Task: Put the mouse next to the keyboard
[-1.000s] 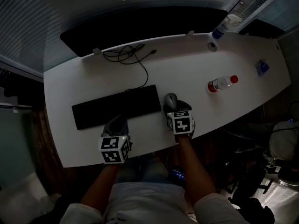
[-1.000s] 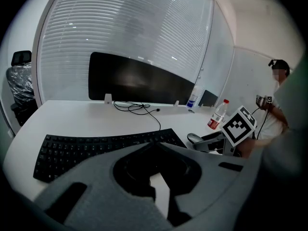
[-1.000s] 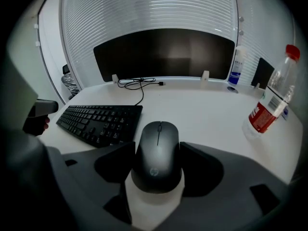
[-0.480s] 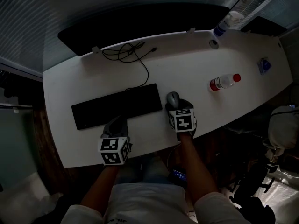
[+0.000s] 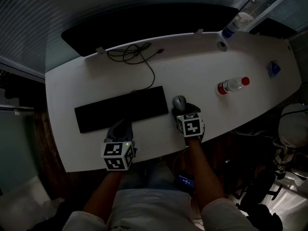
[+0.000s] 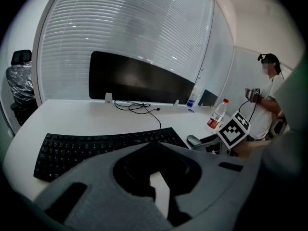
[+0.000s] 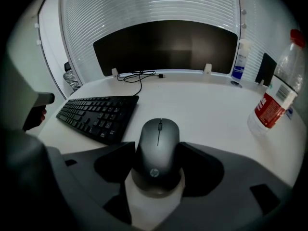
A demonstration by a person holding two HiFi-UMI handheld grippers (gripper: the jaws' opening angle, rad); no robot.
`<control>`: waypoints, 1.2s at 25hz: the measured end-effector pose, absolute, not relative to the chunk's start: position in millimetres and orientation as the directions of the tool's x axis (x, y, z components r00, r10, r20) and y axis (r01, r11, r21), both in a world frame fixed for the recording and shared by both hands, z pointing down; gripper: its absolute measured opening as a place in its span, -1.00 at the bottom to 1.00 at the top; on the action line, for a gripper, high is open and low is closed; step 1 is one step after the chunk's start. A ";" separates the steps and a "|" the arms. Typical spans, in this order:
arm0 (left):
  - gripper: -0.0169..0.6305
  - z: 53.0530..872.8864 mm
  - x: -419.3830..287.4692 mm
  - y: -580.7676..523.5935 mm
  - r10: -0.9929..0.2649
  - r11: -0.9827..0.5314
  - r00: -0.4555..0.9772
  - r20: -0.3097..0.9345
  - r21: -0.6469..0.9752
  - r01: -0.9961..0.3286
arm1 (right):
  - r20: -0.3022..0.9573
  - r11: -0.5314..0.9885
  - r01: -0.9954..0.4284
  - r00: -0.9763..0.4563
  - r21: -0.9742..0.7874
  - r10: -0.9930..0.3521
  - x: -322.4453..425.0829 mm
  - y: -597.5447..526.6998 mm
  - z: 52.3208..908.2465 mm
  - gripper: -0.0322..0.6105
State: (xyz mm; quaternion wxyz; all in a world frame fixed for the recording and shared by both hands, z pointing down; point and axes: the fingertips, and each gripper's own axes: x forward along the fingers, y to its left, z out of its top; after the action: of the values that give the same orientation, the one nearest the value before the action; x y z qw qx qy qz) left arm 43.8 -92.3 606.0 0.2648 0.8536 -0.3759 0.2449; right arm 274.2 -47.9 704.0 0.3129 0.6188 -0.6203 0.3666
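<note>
A dark grey mouse (image 5: 179, 101) (image 7: 158, 148) rests on the white table (image 5: 192, 61), just right of the black keyboard (image 5: 120, 109) (image 7: 98, 112). My right gripper (image 5: 181, 108) (image 7: 157, 147) is shut on the mouse, one jaw against each of its sides. The mouse's front points away from me. My left gripper (image 5: 120, 128) (image 6: 154, 147) hovers at the keyboard's near edge, jaws shut and empty. In the left gripper view the keyboard (image 6: 96, 148) lies right ahead of that gripper.
A plastic bottle with a red cap (image 5: 231, 85) (image 7: 276, 95) lies to the right of the mouse. A coiled black cable (image 5: 132, 54) runs from the keyboard toward the dark monitor (image 5: 144, 25). A spray bottle (image 5: 236, 25) stands at the back right. A person (image 6: 269, 100) stands beyond the table.
</note>
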 end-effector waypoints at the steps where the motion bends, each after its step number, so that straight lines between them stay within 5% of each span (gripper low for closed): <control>1: -0.93 605.7 44.0 -92.1 -0.512 -0.577 0.598 0.617 0.268 -0.771 | 0.842 -0.029 -0.997 -0.043 -0.070 -0.538 274.8 -47.9 704.5 0.01; 26: -0.93 586.3 45.5 -85.6 -0.512 -0.602 0.614 0.601 0.258 -0.755 | 0.792 -0.043 -0.998 -0.010 -0.047 -0.610 263.3 -34.9 644.2 0.01; 30: -0.93 570.6 37.7 -78.1 -0.506 -0.625 0.623 0.597 0.245 -0.742 | 0.756 -0.049 -0.998 0.001 -0.041 -0.654 241.3 -26.7 609.1 -0.50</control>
State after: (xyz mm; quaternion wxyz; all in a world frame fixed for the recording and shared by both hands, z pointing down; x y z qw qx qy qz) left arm 37.7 -78.1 570.6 0.2418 0.8678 -0.3594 0.2436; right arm 241.3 -26.7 609.1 0.2735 0.6526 -0.6330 0.3140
